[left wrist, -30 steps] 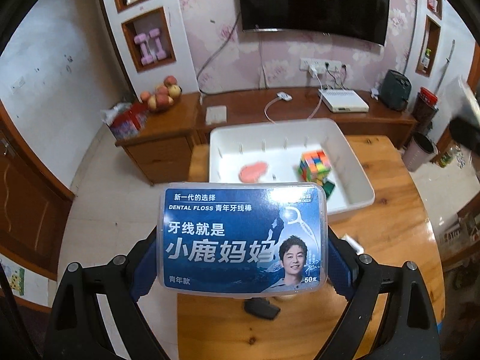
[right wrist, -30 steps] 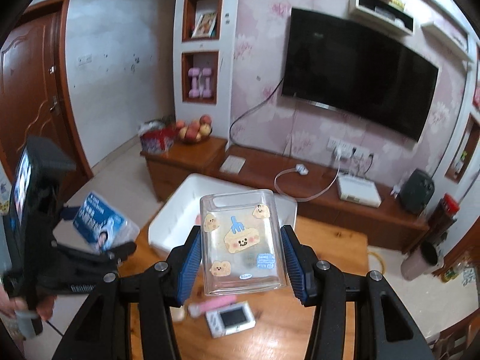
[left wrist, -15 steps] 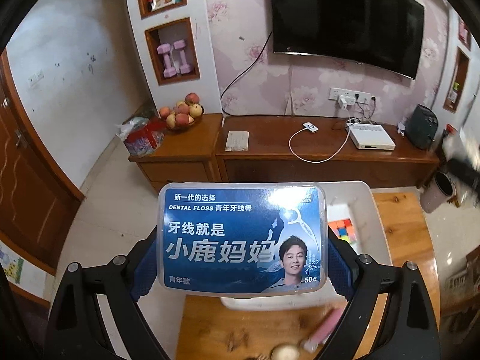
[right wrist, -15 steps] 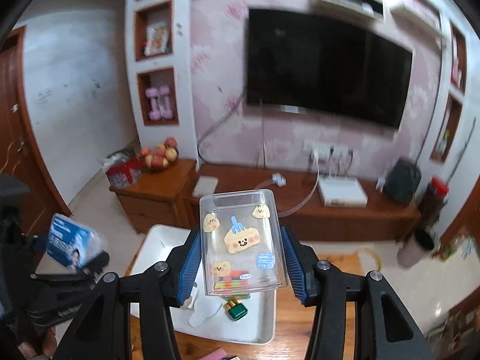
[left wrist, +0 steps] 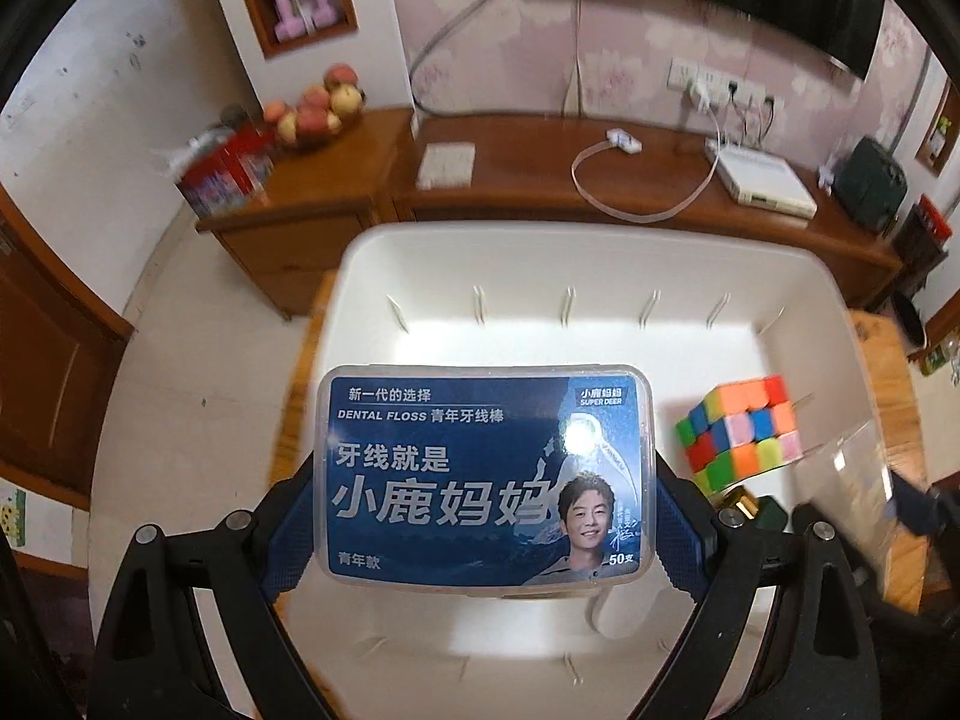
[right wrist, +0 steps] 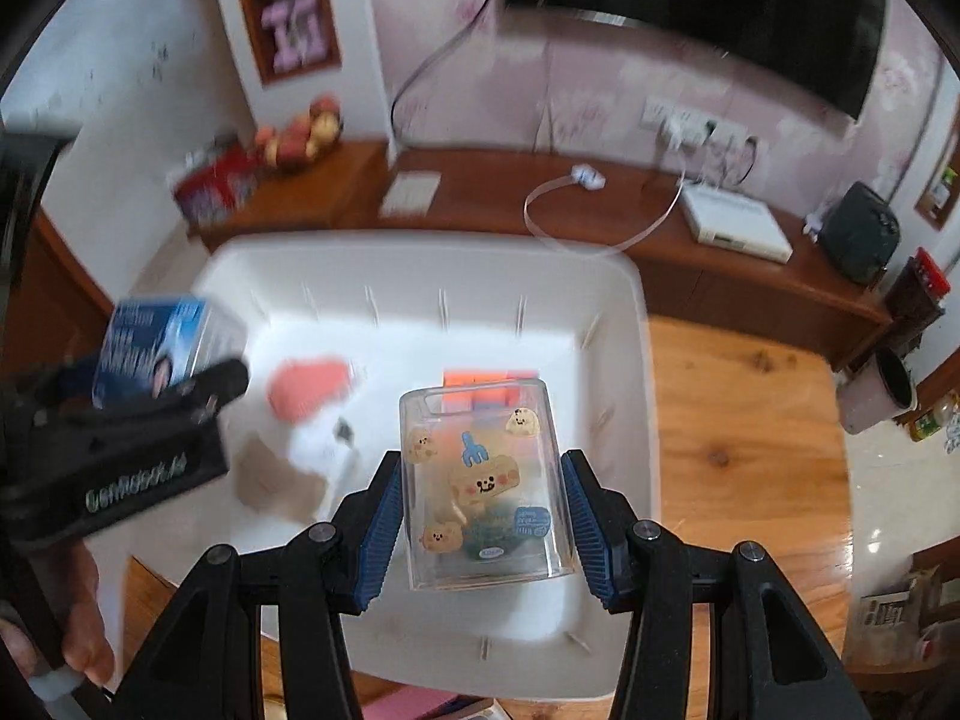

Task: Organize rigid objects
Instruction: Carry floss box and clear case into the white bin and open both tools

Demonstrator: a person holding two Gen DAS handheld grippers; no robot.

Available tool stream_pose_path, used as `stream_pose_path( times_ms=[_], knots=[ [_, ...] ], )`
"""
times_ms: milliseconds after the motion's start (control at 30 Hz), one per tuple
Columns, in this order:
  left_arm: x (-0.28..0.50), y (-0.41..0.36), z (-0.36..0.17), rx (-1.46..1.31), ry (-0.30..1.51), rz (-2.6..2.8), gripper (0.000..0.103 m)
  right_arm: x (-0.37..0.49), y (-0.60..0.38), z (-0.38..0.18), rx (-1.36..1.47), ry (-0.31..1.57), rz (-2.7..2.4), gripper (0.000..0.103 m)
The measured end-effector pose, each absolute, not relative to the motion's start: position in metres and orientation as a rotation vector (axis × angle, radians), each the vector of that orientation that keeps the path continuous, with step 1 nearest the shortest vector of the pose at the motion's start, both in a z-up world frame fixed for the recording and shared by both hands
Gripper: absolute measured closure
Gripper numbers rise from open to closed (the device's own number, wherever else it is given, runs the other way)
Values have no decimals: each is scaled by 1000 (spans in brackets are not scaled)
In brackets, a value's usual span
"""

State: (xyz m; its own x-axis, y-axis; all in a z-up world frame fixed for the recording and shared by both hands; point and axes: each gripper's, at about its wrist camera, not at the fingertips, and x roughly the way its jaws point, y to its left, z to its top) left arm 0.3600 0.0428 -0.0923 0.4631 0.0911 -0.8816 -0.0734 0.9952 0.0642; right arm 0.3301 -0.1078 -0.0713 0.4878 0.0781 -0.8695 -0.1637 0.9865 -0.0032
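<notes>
left gripper (left wrist: 485,531): its blue-padded fingers (left wrist: 288,534) are clamped on the two short ends of the dental floss box (left wrist: 483,476), which is held flat-on to the camera above the white bin (left wrist: 600,252).
right gripper (right wrist: 483,525): fingers (right wrist: 384,531) clamped on the sides of the clear sticker box (right wrist: 483,483), held upright above the near right part of the bin.
dental floss box: clear case with a blue printed label; in the right wrist view it shows at the left, over the bin's left rim, blurred.
clear sticker box: see-through, with cartoon stickers on its face; whether it touches the bin floor cannot be told.
white bin: sits on the wooden counter (right wrist: 744,420), with short ribs along its inner walls.
rubik's cube (left wrist: 741,438): lies inside the bin at the right; seen through the clear box in the right wrist view.
pink object (right wrist: 309,393): inside the bin at the left, blurred.
green bottle (left wrist: 759,510): in the bin, just near of the cube, partly hidden by the left gripper.
person's hand (right wrist: 78,618): grips the left gripper's handle at the lower left.
</notes>
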Motion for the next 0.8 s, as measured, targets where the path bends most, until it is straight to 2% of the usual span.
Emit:
stream_pose_path(
  times_ms=[200, 400, 433, 500, 800],
  knots=[
    [371, 32, -112, 28, 1133, 83, 10, 335, -102, -106, -110, 1136, 170, 51],
    [384, 27, -121, 14, 1172, 77, 10, 336, -100, -114, -117, 1178, 179, 50],
    [387, 27, -123, 4, 1185, 78, 10, 335, -99, -115, -123, 1181, 182, 48],
    [389, 29, -128, -15, 1207, 83, 10, 333, -97, -114, -141, 1172, 185, 36],
    [372, 25, -119, 4, 1168, 43, 4, 313, -96, -104, -178, 1127, 212, 35]
  ],
)
